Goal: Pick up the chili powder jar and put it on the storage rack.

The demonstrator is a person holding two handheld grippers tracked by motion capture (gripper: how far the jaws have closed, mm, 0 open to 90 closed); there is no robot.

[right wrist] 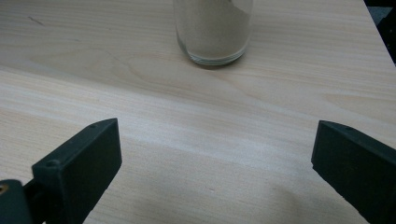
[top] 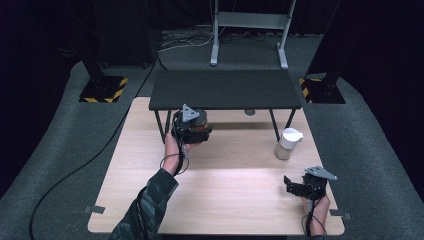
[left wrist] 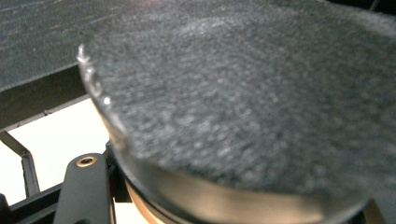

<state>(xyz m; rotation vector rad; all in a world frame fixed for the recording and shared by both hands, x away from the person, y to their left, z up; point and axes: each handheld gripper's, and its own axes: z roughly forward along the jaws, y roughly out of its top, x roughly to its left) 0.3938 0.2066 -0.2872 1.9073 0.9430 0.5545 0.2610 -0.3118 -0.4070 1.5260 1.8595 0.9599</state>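
Here, left gripper (top: 192,131) lifted above pale wooden table (top: 225,200), near front edge of low black shelf (top: 225,89). Clenched on round dark-topped, glass-walled container with orange base (top: 199,125); close up, container's speckled dark top (left wrist: 252,93) blurred. Right gripper (top: 300,186) low over table's right front corner, jaws spread wide, nothing between. Clear glass jar of pale powder with white lid (top: 288,143) upright on table beyond right gripper, well apart from left.
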